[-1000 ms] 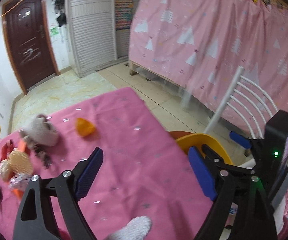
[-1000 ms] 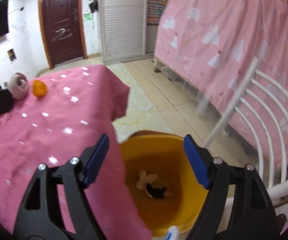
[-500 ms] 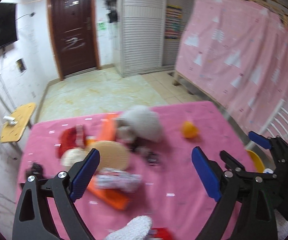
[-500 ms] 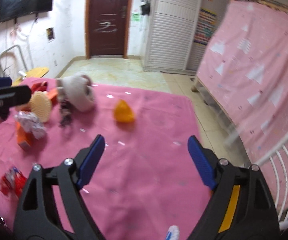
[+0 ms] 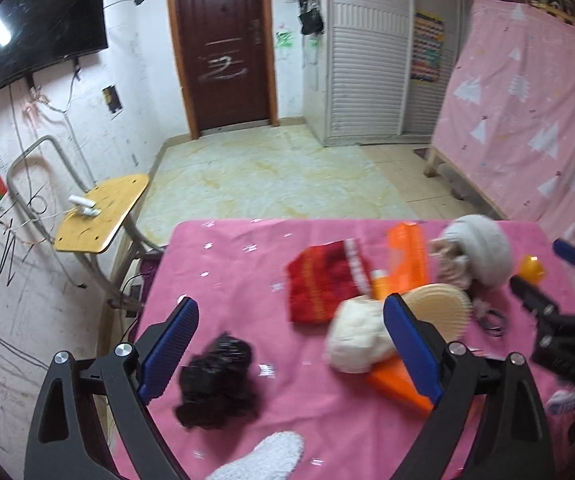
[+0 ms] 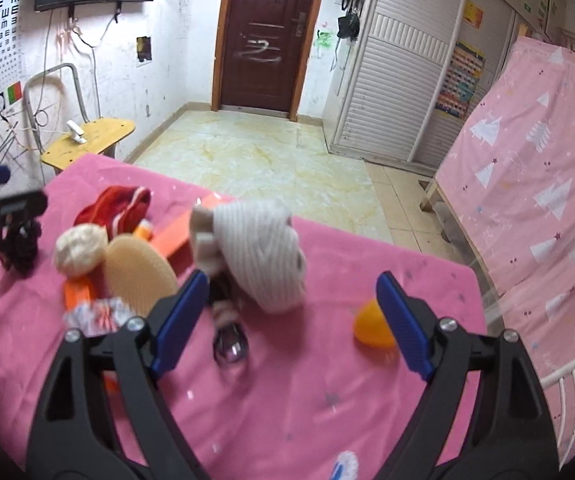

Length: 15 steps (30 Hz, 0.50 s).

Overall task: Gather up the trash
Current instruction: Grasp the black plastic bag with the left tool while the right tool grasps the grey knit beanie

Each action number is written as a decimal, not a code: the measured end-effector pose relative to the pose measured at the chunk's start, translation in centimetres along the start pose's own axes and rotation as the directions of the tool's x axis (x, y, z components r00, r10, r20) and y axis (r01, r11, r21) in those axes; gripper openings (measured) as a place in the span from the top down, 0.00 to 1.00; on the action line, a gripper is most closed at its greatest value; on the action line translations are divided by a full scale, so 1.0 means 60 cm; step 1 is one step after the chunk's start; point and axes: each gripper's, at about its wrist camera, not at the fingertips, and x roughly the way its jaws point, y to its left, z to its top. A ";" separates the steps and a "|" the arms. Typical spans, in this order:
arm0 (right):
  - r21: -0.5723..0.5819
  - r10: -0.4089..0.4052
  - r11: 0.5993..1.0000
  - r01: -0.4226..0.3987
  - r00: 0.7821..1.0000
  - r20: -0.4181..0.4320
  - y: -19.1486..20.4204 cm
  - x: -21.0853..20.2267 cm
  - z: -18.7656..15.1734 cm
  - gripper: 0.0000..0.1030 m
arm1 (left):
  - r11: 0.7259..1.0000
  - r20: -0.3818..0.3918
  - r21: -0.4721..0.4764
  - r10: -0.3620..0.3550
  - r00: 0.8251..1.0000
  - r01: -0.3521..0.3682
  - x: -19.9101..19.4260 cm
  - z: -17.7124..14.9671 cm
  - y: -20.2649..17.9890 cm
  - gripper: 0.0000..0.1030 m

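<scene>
Left-wrist view, stock as it stands: your left gripper [image 5: 289,344] hangs above the near left part of the pink tablecloth [image 5: 223,264], jaws spread wide, nothing between them. Right-wrist view: your right gripper [image 6: 291,316] is likewise spread and empty, over the near right part of the cloth.

Progress, as a judgement: no bin shows in either view, and the cloth carries a full scatter, so most of the collecting looks to be left.

Items on the cloth:

1. Black crumpled wad [image 5: 217,384] — glossy, thin, bag-like; lies just ahead of your left gripper, apart from the rest. Probably trash; should crush easily.
2. Cream ball [image 5: 357,336] — soft, fuzzy or crumpled; rests against the orange piece.
3. Orange flat strip [image 5: 405,256] — stiff, long, card or plastic; runs under the pile.
4. Red fabric piece [image 5: 321,280] — soft, with a pale band along one edge.
5. Tan oval brush [image 6: 139,272] — rigid, finely dotted face, tilted up on edge.
6. Grey ribbed knit bundle [image 6: 263,256] — rounded, soft, largest item, centre of the cloth.
7. Orange half-shell [image 6: 371,326] — smooth, rounded, hard-looking; just beside your right gripper's right finger, well apart from the pile.
8. Crinkled foil wrapper [image 6: 95,314] — red and silver, shiny; near the left finger of your right gripper. Probably trash.
9. Small glossy dark object [image 6: 229,344] — between the right gripper's fingers in the view; too blurred to name.
</scene>
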 end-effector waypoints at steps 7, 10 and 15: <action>0.023 0.042 0.999 -0.041 0.999 -0.025 0.010 0.049 0.026 0.18 | 1.000 -0.073 -0.016 0.023 0.997 -0.024 0.057 -0.021 0.043 0.17; 0.038 0.058 0.998 -0.056 0.997 -0.043 0.010 0.075 0.035 0.18 | 1.000 -0.102 -0.019 0.020 0.995 -0.022 0.077 -0.031 0.050 0.17; 0.072 0.086 0.994 -0.081 0.994 -0.068 0.008 0.111 0.043 0.18 | 1.000 -0.140 -0.028 0.009 0.990 -0.013 0.105 -0.045 0.060 0.17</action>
